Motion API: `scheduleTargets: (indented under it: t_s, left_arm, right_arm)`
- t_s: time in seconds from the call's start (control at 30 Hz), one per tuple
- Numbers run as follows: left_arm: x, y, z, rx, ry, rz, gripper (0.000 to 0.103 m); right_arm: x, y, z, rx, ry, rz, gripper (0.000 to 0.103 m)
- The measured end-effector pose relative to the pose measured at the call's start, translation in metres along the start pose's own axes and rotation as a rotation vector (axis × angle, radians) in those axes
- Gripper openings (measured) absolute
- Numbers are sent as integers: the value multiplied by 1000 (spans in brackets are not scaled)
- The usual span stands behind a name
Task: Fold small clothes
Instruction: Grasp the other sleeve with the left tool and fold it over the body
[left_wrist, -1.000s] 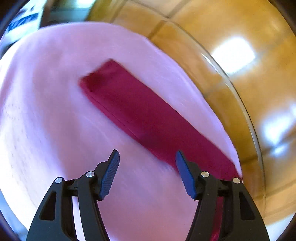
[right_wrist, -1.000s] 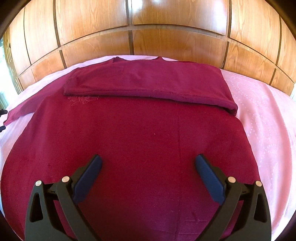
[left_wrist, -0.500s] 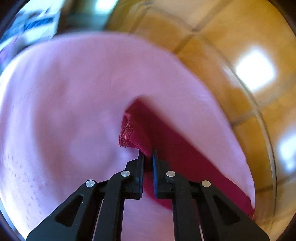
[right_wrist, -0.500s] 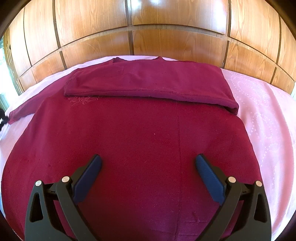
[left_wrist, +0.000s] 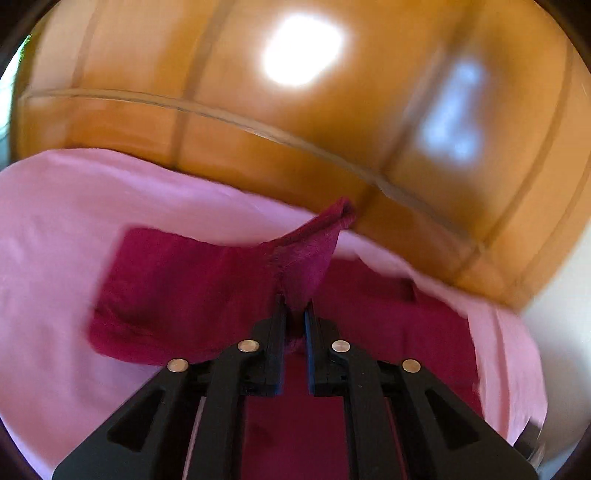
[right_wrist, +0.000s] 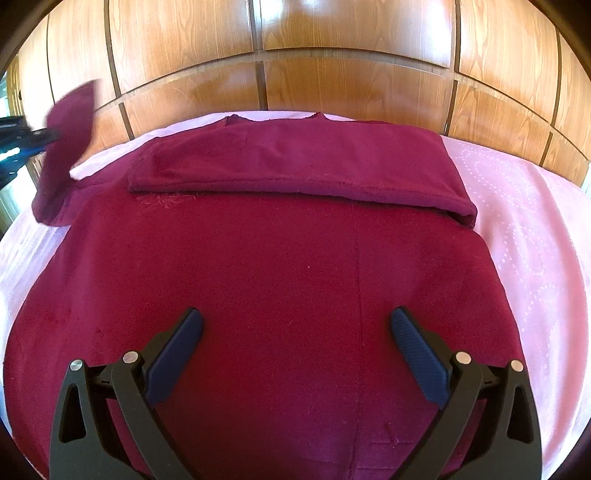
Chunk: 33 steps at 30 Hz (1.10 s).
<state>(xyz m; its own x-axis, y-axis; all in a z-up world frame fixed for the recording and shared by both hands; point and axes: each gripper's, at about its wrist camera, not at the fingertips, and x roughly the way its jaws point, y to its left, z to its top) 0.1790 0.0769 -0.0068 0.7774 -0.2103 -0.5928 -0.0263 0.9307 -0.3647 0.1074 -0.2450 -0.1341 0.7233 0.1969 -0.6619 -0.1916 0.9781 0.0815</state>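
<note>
A dark red top (right_wrist: 295, 277) lies spread flat on a pink sheet (right_wrist: 524, 221) in front of wood panelling (right_wrist: 351, 55). One sleeve (right_wrist: 295, 162) is already folded across the chest. The step in hand is the other sleeve: the left tool (left_wrist: 294, 314) is pressed together, pinching the cuff end of that sleeve (left_wrist: 306, 258) and holding it lifted off the sheet. The right wrist view shows it raised at the far left edge, though it is blurred there, so how much cloth is caught is hard to judge. The right tool (right_wrist: 295, 332) hangs spread wide over the body of the top, touching nothing that I can see. Next, I judge, the lifted sleeve must be carried across and laid flat over the folded one, without dragging the shoulder out of line.
</note>
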Motion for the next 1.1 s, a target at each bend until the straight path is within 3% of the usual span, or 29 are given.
scheduleTargets:
  t_s: [0.07, 0.13, 0.47, 0.53, 0.57, 0.63, 0.7, 0.83, 0.93, 0.97, 1.1]
  left_arm:
    - [19, -20, -17, 35, 76, -43, 27]
    - [27, -31, -35, 67, 112, -48, 33]
    - [-5, -17, -122, 195, 139, 43, 33]
    - [-4, -14, -133, 217, 136, 56, 33]
    - [-5, -14, -136, 226, 122, 56, 33]
    - [-4, -14, -137, 228, 115, 55, 33]
    - [-2, -10, -136, 209, 113, 40, 34]
    - [-1, -4, -140, 184, 108, 9, 34]
    - [-1, -3, -141, 183, 101, 2, 37]
    - [-1, -2, -141, 186, 102, -7, 41]
    - [-2, -3, -143, 201, 98, -7, 43]
  right_arm:
    - [0, 0, 0, 3, -2, 4, 101]
    - [-1, 0, -1, 8, -3, 9, 101]
    - [-4, -2, 12, 13, 35, 42, 99]
    - [-9, 9, 29, 6, 35, 140, 79]
    - [-10, 14, 33, 6, 40, 171, 77]
    - [-5, 29, 50, 16, 69, 290, 63]
    - [6, 46, 65, 21, 110, 387, 63]
    - [35, 70, 88, 59, 186, 494, 60]
    - [59, 84, 99, 70, 236, 521, 59]
    - [67, 88, 101, 78, 252, 514, 58]
    - [93, 106, 103, 68, 287, 491, 49]
